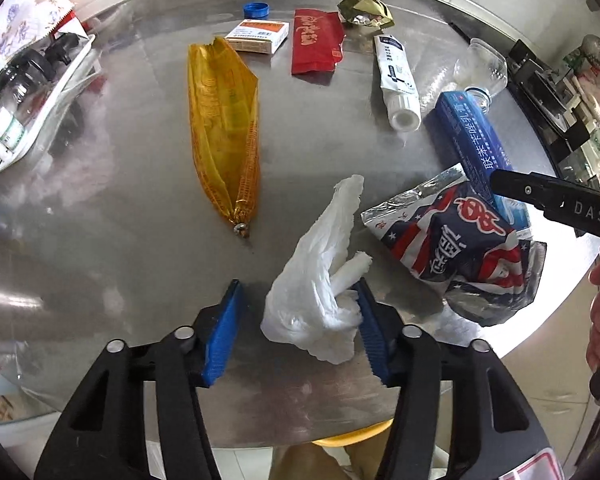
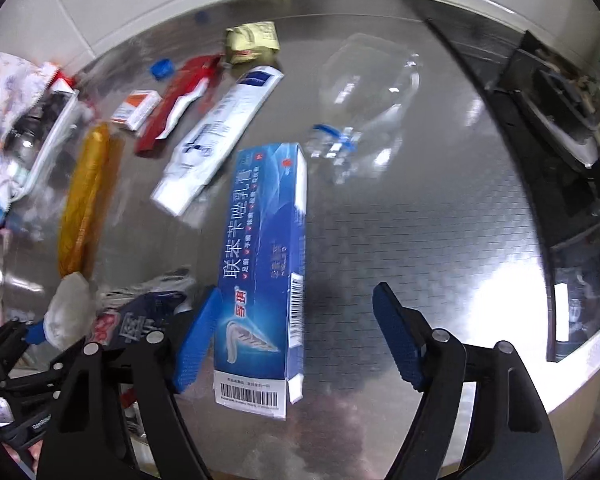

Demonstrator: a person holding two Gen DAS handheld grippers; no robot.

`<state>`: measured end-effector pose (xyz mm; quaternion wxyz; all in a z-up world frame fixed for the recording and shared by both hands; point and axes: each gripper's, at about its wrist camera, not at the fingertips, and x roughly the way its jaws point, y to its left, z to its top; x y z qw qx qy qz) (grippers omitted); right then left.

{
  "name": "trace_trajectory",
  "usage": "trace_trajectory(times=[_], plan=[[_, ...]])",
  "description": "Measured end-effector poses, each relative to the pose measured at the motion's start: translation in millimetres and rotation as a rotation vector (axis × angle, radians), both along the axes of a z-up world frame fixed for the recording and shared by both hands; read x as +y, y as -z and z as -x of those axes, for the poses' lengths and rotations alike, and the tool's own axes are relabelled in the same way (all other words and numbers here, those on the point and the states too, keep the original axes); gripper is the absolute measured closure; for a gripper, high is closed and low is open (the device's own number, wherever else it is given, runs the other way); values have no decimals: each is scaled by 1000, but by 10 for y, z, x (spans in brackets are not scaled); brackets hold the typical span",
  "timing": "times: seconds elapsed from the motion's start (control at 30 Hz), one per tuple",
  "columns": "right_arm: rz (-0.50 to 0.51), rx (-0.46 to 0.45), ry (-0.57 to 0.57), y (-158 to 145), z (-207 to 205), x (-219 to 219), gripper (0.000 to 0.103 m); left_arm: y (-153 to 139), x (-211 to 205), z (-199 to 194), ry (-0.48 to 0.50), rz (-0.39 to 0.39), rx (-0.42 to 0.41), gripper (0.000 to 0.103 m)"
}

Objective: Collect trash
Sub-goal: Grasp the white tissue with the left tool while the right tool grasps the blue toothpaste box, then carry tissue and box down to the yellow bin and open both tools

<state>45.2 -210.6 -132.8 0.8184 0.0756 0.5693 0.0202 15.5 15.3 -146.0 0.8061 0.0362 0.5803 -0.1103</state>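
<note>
One crumpled tissue is flanked by the spread left gripper. One blue box, partly blurred, is flanked by the released right gripper at lower centre of the counter.

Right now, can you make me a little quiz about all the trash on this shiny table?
1. True or false: the left tool is wide open around the crumpled white tissue.
2. Which thing lies between the right tool's fingers? A) the blue carton B) the blue bottle cap C) the red wrapper
3. Fill in: the long yellow wrapper lies flat on the ______ table.

Key: 1 true; 2 A; 3 metal
</note>
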Motion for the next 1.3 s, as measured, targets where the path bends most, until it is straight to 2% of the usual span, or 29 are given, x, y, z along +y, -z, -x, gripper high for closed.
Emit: trace_trajectory(times=[0.17,0.3,0.37,0.53,0.77,0.97,1.17,1.3], plan=[[-3,8,-61,50,13,150,31,-16,48,26,-13,5,-11,61],[42,-7,-103,80,55,222,58,-34,60,35,-16,-8,-17,67],[25,-16,-111,79,89,200,60,-40,65,32,-22,3,-17,72],[34,-49,-114,15,164,138,61,-76,39,65,-32,-9,-38,79],[39,-87,-123,-119,284,55,61,-192,54,105,-67,-27,-59,79],[14,-119,-138,-193,388,-38,61,-407,46,237,-72,-78,-104,79],[9,-149,-103,-340,686,-137,61,-547,26,507,-35,-67,-128,79],[25,-175,-59,-464,1029,-149,61,-548,43,711,14,-53,-134,79]])
